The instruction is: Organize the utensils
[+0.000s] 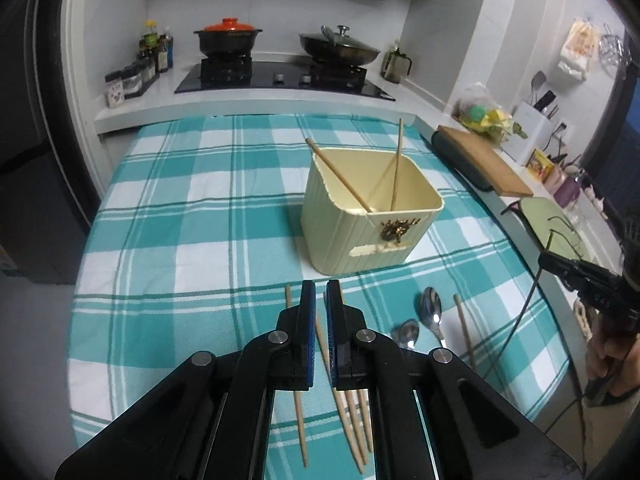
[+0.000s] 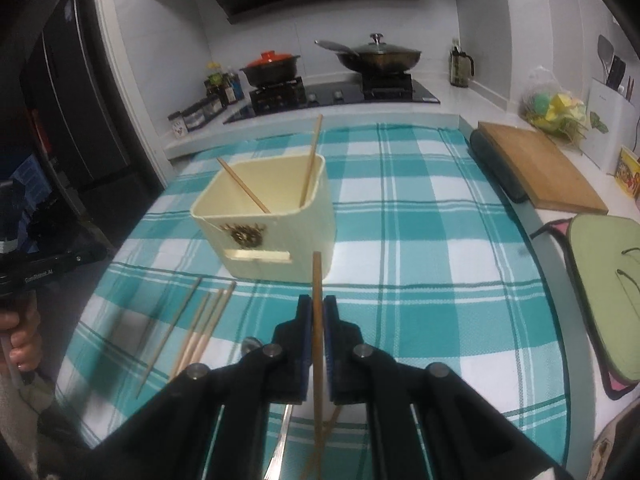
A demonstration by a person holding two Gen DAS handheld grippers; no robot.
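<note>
the right gripper clamps one chopstick between its narrow jaws, tip pointing ahead toward the cream holder, likely so it can be dropped in upright. the left gripper has its jaws drawn nearly together; a chopstick lies in line with the gap, but whether it is pinched i cannot tell. loose chopsticks and two metal spoons lie on the teal checked cloth just before the holder, waiting to be sorted. two chopsticks already lean inside it. beyond, the stove carries an orange-lidded pot.
</note>
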